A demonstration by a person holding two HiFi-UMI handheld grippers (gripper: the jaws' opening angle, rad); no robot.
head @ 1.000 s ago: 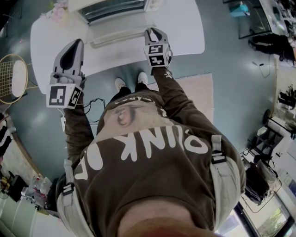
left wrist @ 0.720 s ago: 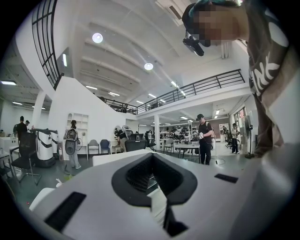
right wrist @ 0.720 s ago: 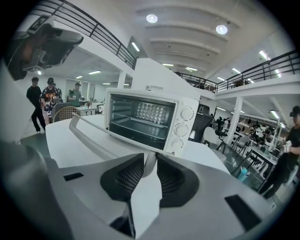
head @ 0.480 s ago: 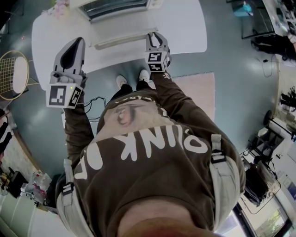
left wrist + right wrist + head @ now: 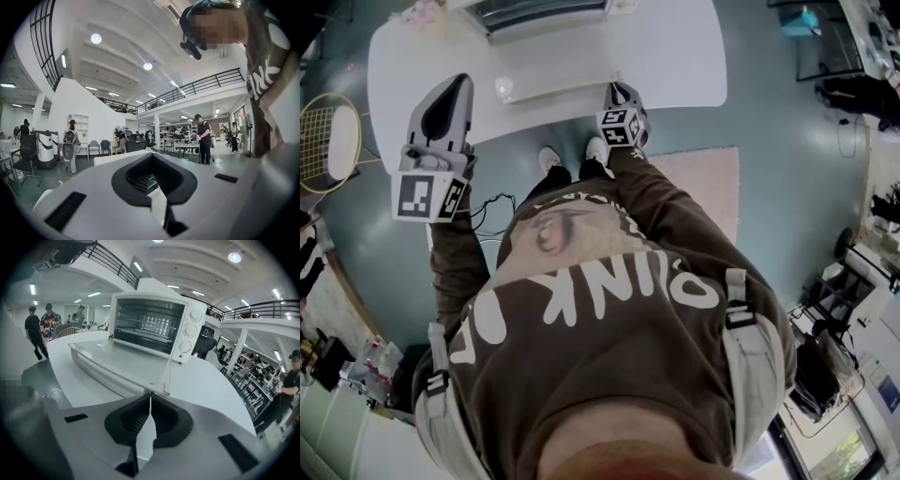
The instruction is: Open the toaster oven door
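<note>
Head view: oven door (image 5: 553, 75) flat, inside table (image 5: 675, 56) edge.

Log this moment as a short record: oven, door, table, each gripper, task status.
toaster oven: white, stands on the table, three knobs on its right side
door: open, swung down to about level
table: white, rounded edge
right gripper: tips by the door's near corner, jaws closing, nothing between them; contact with the door cannot be told
left gripper: held off to the left, pointed away from the oven, jaws together, empty
task status: door already open
</note>
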